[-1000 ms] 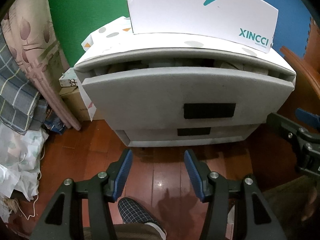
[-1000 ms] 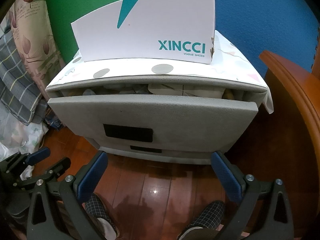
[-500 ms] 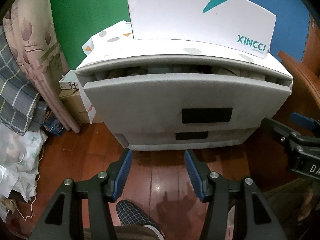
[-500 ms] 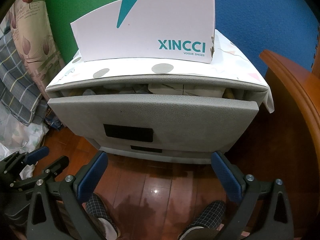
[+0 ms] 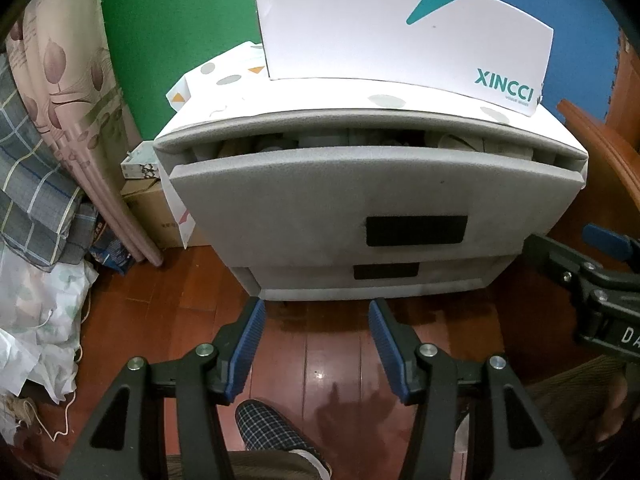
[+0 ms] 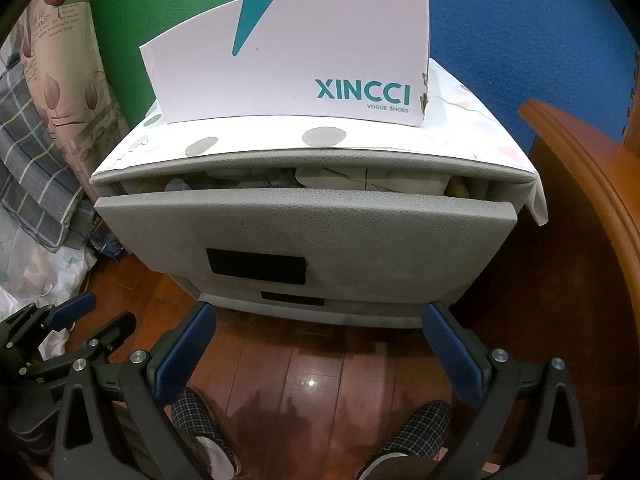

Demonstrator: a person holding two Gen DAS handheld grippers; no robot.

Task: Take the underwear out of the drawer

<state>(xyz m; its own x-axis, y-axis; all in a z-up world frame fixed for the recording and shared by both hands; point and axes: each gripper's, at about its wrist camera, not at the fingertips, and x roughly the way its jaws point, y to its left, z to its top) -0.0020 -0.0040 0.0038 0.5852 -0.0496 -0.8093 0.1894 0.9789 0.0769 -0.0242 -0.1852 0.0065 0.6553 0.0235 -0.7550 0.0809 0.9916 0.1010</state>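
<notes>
Hovering over the floor before the grey cabinet (image 5: 360,200), the left hand-held gripper (image 5: 316,344) and right hand-held gripper (image 6: 320,352) both stand apart, holding nothing. Its top drawer (image 6: 304,232) is ajar, with folded underwear (image 6: 332,178) showing in the gap, below the shoebox (image 6: 292,60).

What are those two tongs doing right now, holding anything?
Left tongs: open, holding nothing, above the floor in front of the top drawer.
Right tongs: open wider, also holding nothing.
</notes>
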